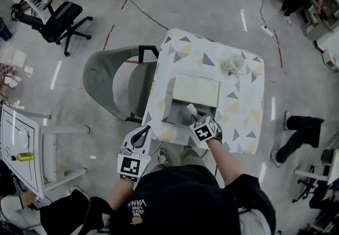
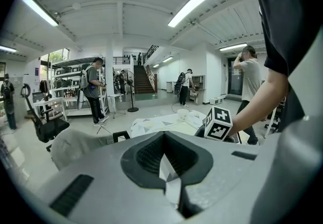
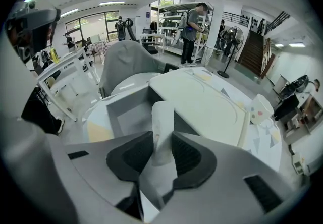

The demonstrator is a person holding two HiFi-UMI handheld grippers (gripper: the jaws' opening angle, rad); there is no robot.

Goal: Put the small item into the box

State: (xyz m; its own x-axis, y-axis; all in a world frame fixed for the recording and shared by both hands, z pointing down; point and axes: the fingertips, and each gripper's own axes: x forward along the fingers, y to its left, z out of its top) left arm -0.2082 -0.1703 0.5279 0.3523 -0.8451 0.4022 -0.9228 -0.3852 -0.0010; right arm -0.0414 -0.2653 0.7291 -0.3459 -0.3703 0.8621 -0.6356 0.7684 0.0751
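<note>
Head view: box (image 1: 197, 91) on triangle-patterned table (image 1: 243, 107); grey chair (image 1: 106, 78) beside; glossy floor (image 1: 212, 6).

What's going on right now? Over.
Right gripper shut on small item, over open box. Left gripper shut, empty, off the table. Nothing blocking the box.

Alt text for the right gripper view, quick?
The right gripper clamps a small white item above an open grey box on a patterned table. The box's pale lid lies open behind, with a cup beyond.

shirt (image 1: 180, 197) black, short-sleeved | left gripper (image 1: 143, 130), right gripper (image 1: 193, 116) grey, black pads (image 3: 132, 156) | marker cubes (image 1: 131, 166) black-white
</note>
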